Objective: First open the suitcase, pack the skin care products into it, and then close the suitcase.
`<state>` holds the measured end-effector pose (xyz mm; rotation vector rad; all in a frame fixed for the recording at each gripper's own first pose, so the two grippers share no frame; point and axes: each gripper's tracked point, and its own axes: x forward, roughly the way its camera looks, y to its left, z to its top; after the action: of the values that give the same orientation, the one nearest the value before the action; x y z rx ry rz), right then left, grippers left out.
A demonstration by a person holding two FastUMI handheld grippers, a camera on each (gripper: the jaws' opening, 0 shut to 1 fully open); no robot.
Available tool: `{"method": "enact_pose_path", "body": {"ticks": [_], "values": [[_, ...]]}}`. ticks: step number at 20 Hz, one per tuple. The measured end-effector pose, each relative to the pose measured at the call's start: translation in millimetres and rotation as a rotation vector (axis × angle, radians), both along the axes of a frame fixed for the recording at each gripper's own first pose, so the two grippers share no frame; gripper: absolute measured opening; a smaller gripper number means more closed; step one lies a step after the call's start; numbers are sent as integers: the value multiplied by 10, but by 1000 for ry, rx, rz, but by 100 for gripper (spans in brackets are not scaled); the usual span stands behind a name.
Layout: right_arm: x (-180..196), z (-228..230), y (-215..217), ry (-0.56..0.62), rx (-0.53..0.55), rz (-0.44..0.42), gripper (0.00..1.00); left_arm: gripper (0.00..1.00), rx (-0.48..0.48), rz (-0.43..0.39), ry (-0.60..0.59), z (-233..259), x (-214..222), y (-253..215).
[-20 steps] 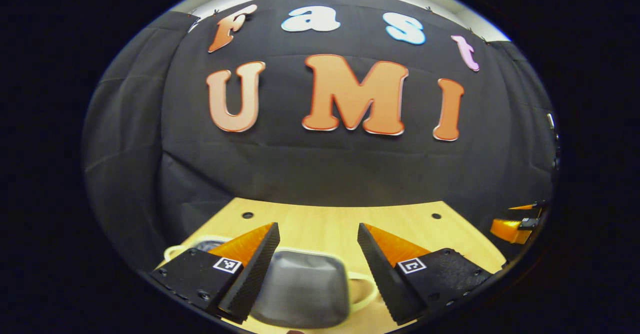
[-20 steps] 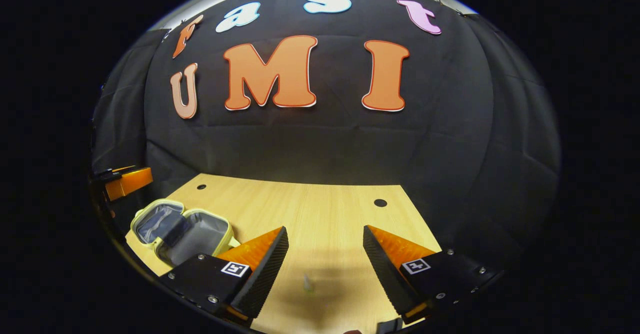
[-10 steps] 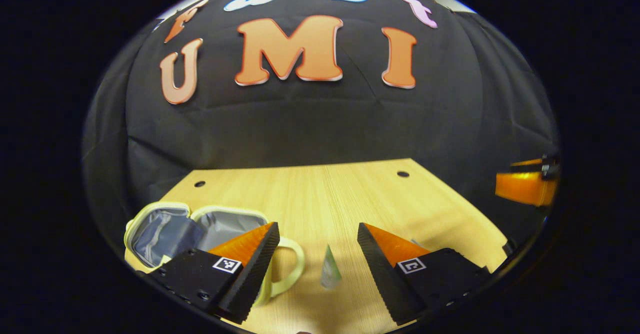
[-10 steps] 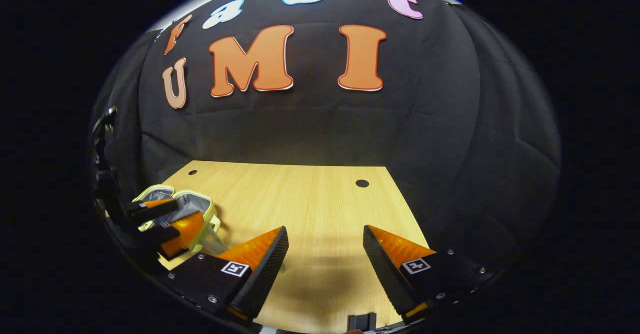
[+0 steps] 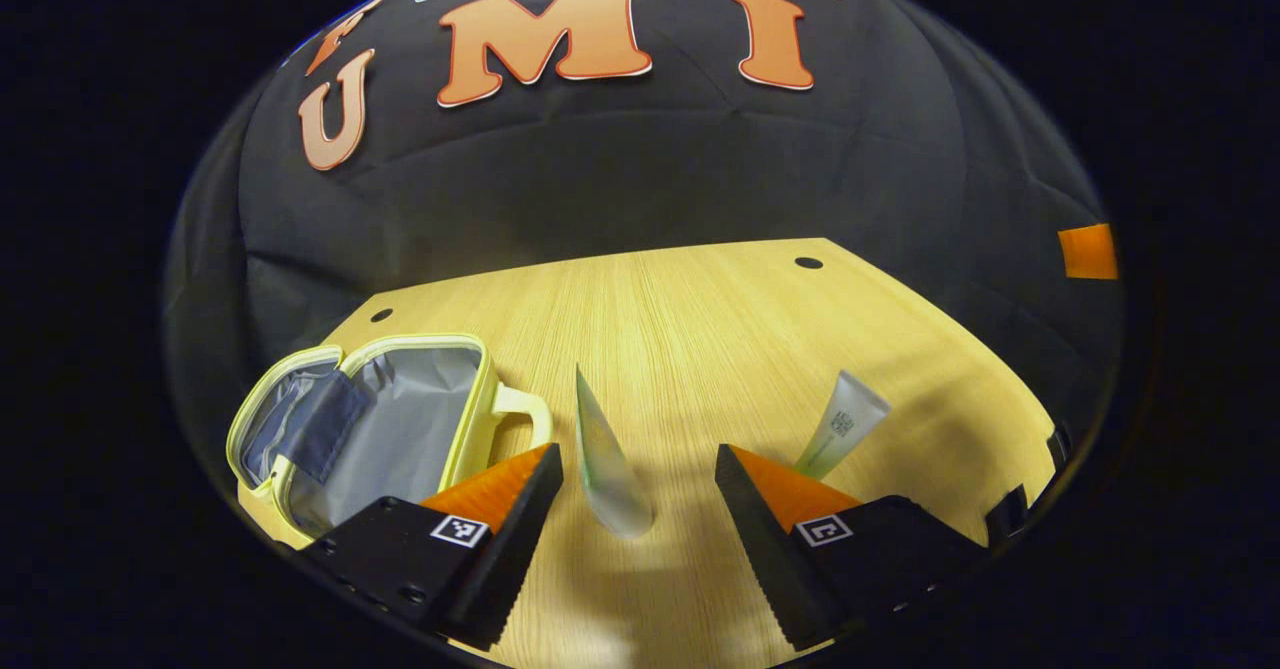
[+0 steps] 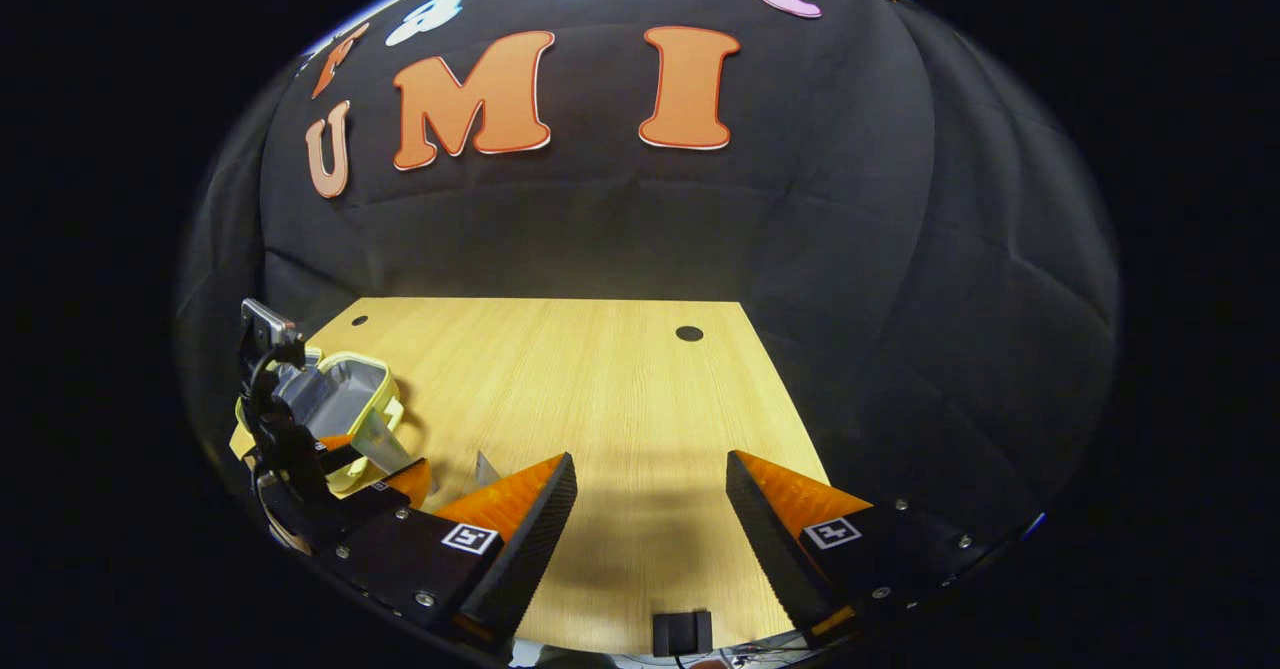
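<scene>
On the pale wooden tabletop (image 5: 700, 319), a small yellow-rimmed soft suitcase with a grey lining (image 5: 400, 429) lies already unzipped and spread flat at the left, its loop handle pointing toward a pale green squeeze tube (image 5: 605, 459) that lies just beside it. The left gripper (image 5: 635, 499) hangs over that tube with its jaws spread wide and nothing between them, so the step in hand looks like picking up the first skin care product. To do it well, the jaws should probably come down squarely across the tube's body near its wider end, where it is thick enough to hold, and pinch gently, since a soft tube may squash or slide out; the carry into the open half of the case is short. A second, whiter tube with a dark label (image 5: 843, 434) lies near the right finger of the same gripper, well apart from the case, and waits its turn. The right gripper (image 6: 650, 509) is likewise released and empty, held over bare wood. The right gripper view adds the table's near edge with a small black block (image 6: 682, 633) on it, and the other gripper from outside beside the case (image 6: 340, 399); the left gripper view gives the tubes and the case lining plainly.
</scene>
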<state>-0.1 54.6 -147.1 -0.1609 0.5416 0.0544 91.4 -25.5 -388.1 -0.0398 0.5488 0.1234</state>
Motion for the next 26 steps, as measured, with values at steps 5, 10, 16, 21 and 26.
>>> {"method": "enact_pose_path", "body": {"ticks": [5, 10, 16, 21, 26], "values": [[-12, -13, 38, 16, -2, 10, 95, 49, 33, 35, 21, -150, 46, 120], [-20, -64, 177, 19, -3, 43, 95, 29, -38, -21, 50, -135, 27, 77], [-71, -179, 611, 50, 55, 152, 96, 29, -71, -34, 41, 302, -100, 150], [-8, -443, 980, 93, 90, 236, 96, 29, -65, -45, 20, 829, -257, 238], [47, -868, 1266, 177, 96, 306, 96, 28, 2, -35, 40, 1037, -488, 454]]}}
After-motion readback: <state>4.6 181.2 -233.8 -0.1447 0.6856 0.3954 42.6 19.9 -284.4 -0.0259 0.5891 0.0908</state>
